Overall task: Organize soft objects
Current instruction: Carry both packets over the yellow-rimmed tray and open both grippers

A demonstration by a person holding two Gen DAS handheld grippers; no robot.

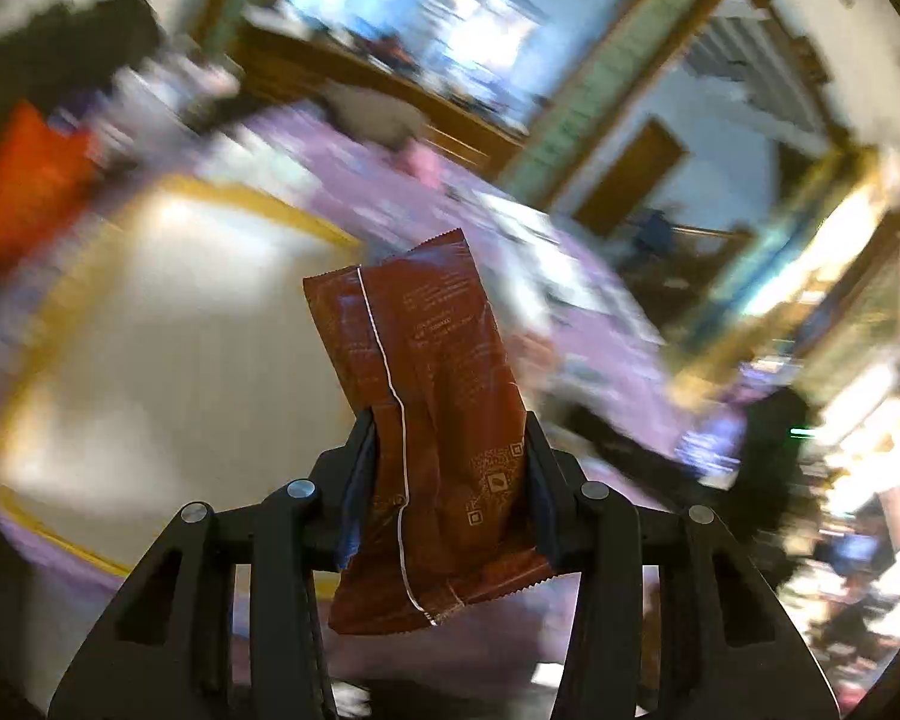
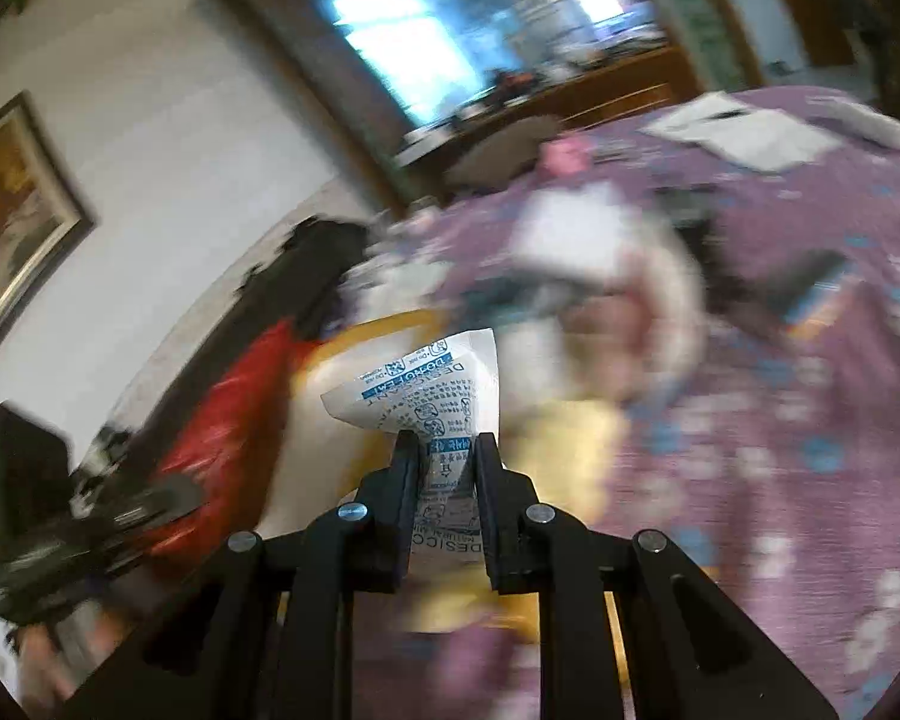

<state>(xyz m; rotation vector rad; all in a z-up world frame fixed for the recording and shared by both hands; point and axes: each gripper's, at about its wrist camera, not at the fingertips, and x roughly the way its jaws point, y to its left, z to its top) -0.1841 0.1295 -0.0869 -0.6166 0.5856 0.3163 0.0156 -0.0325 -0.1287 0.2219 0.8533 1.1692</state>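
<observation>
- Your left tool (image 1: pixel 450 480) grips the brown snack packet (image 1: pixel 426 414) by its lower half, above the white tray (image 1: pixel 168 348). The free upper part can flop, so the packet may slide out.
- Your right tool (image 2: pixel 448 462) is closed on the white desiccant sachet (image 2: pixel 432 396), near its bottom edge. This thin hold may slip over the purple worktop (image 2: pixel 780 420).
</observation>
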